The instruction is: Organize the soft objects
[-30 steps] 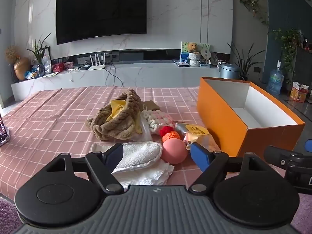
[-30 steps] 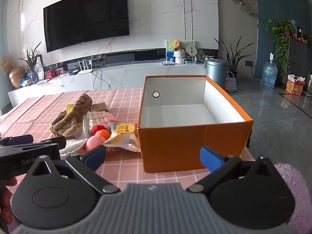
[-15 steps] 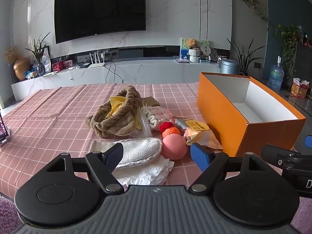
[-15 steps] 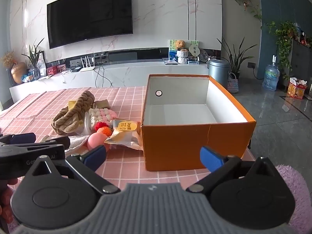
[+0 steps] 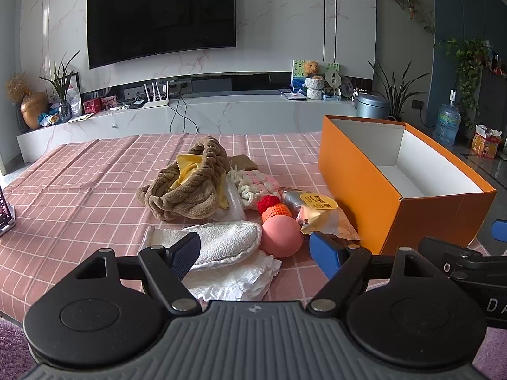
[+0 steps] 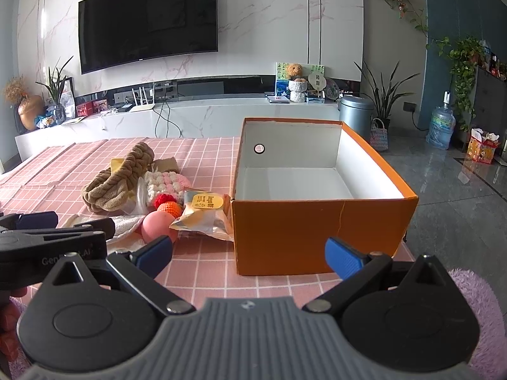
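A pile of soft things lies on the pink checked tablecloth [image 5: 79, 190]: a brown braided plush piece [image 5: 190, 186], a pink-white knitted piece [image 5: 253, 183], a pink ball [image 5: 280, 236], a white towel [image 5: 225, 240], crumpled white tissue [image 5: 240, 280] and a foil snack packet [image 5: 323, 218]. An open, empty orange box [image 5: 358, 183] stands to their right; it also shows in the right wrist view [image 6: 317, 231]. My left gripper [image 5: 255, 255] is open and empty, just before the towel and ball. My right gripper [image 6: 250, 255] is open and empty before the box's near wall.
The table's near edge runs under both grippers, with a purple rug [image 6: 475, 300] below. A phone stand [image 5: 4, 212] sits at the table's left edge. A TV console [image 5: 190, 114] and potted plants stand behind the table.
Both grippers have risen slightly, so the pile and box sit a little lower in view. Both stay open and nothing on the table has moved.
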A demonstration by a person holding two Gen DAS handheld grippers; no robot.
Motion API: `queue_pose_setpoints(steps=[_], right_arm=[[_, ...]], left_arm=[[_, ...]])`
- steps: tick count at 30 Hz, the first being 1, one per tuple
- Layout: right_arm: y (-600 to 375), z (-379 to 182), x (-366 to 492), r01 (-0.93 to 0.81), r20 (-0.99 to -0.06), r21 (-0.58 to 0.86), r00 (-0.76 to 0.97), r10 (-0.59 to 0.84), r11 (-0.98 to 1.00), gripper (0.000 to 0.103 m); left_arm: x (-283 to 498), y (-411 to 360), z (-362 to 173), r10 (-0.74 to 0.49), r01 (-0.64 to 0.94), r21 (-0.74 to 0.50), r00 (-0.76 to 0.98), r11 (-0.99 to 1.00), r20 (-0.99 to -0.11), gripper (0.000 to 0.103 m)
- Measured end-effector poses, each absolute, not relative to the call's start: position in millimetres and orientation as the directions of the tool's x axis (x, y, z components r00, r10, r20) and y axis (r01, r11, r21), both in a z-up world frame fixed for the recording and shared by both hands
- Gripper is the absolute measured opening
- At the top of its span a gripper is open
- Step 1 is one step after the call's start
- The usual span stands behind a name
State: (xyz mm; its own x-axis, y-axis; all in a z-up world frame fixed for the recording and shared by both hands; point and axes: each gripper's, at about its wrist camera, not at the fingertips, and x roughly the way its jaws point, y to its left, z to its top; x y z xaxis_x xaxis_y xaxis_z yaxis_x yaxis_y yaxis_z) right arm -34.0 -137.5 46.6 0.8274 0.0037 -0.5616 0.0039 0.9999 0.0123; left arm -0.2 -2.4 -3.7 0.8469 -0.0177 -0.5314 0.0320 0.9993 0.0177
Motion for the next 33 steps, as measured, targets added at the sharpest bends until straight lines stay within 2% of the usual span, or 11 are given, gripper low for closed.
queue_pose_setpoints(steps=[33], right_arm=[[-135.3,44.3,-32.6,0.005,-0.582,0.004,0.813,-0.001,1.000,0.101]], left_arm=[[0.2,-2.5,-6.2,-0.023,0.035,0.012,0.837,0.999,-0.547,0.092]])
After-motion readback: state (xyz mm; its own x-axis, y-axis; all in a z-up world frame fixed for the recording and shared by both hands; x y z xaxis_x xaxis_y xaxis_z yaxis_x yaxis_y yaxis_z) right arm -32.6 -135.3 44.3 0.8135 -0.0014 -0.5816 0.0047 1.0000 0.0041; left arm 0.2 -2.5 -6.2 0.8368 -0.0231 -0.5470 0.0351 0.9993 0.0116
